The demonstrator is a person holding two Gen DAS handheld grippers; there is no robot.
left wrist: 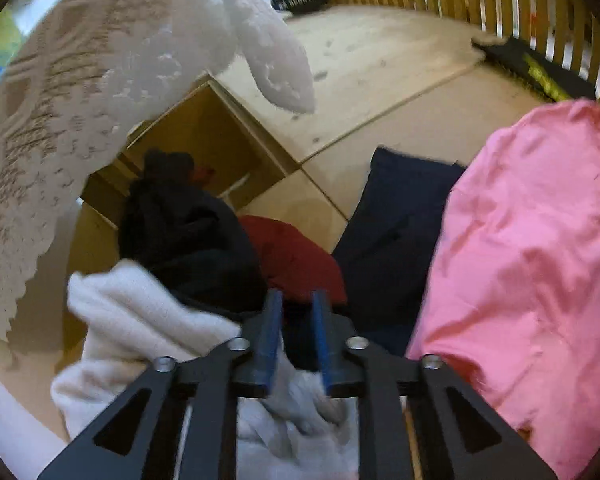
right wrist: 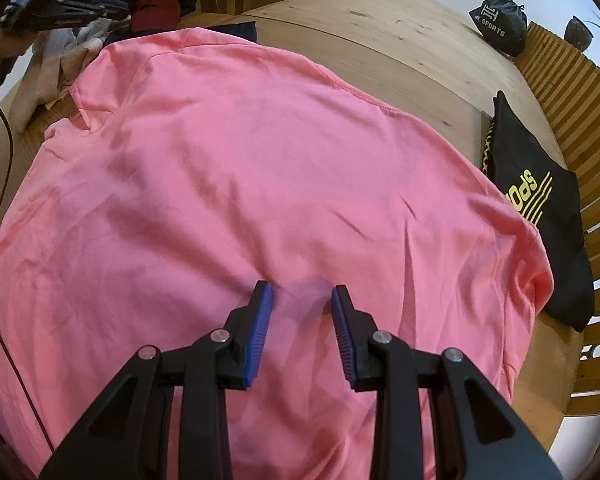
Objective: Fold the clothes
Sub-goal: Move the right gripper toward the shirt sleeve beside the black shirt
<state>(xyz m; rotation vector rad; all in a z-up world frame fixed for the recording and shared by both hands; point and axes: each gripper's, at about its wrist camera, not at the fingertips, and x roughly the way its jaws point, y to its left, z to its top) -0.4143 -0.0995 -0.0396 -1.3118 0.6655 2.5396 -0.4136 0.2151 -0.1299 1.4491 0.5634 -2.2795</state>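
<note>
A pink shirt (right wrist: 236, 184) lies spread flat over most of the wooden table (right wrist: 380, 40), its cloth mildly creased, with one hemmed edge running across the far side. The right gripper (right wrist: 302, 292) points down at the near part of it, jaws partly apart; the blue pads (right wrist: 256, 340) stand on either side of a strip of pink cloth with a clear gap between them, and whether the tips touch the fabric cannot be told. Nothing is pinched.

In the left wrist view the same shirt fills the right side, and the left gripper (left wrist: 296, 300) hangs over a heap of unfolded clothes beside it, its jaws a narrow way apart with nothing caught between them (the picture is blurred). The heap holds a cream-white garment (left wrist: 140, 312), a black garment (left wrist: 192, 236) and a dark red one (left wrist: 296, 256), with a navy piece (left wrist: 396, 216) lying flat between the heap and the pink shirt. A white lace cloth (left wrist: 60, 128) hangs close to the lens at upper left.

Farther out, a folded black shirt with yellow print (right wrist: 540, 208) lies at the table's right edge against a slatted wooden rail (right wrist: 572, 92). A dark drawstring bag (right wrist: 500, 28) sits at the far corner.
</note>
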